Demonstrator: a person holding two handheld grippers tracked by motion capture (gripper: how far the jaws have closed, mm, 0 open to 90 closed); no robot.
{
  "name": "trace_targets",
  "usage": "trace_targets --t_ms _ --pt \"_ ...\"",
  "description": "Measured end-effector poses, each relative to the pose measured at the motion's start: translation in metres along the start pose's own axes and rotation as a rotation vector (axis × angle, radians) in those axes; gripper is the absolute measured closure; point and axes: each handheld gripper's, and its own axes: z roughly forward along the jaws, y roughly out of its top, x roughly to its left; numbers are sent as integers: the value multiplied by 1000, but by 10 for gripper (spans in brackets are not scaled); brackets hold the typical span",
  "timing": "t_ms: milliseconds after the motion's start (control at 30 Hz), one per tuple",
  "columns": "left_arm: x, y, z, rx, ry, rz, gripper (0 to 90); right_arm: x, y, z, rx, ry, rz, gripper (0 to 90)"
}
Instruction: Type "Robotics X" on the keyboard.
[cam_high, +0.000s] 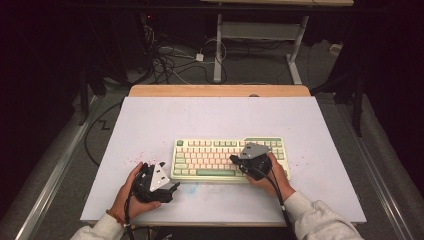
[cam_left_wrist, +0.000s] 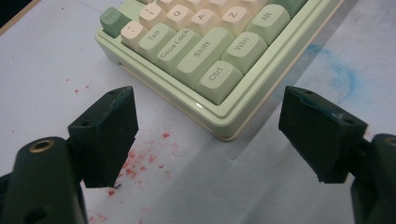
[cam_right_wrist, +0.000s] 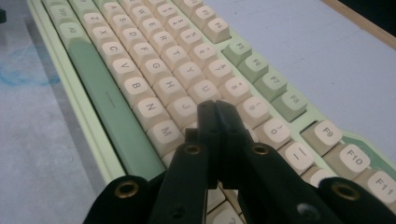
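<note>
A pale green keyboard (cam_high: 229, 159) lies near the front of a white table (cam_high: 165, 120) speckled with red and blue stains, above a cable-strewn floor (cam_high: 185, 65). The right gripper (cam_high: 235, 160) hovers over the keys, jaws pressed together and empty; the left gripper (cam_high: 173, 187), jaws wide apart, rests beside the keyboard's left corner.

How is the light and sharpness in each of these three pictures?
High view: the table is bright, the room around it dark. Left gripper view: the keyboard is sharp and casts a soft shadow. Right gripper view: near keys sharp, far ones blurred.
</note>
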Motion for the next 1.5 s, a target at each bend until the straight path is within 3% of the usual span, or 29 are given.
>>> trace_targets --t_ms 433,867,1067,1500 --pt "-1 -1 1 6 -11 3 185 -5 13 20 47 -9 -5 900" --pt "-2 -1 3 15 -18 10 184 -7 21 25 76 -33 -7 900" --pt "-2 -1 4 18 -28 10 185 -7 23 27 119 -15 -23 900" --pt "-2 -1 4 23 -24 12 184 -9 24 7 8 0 15 813"
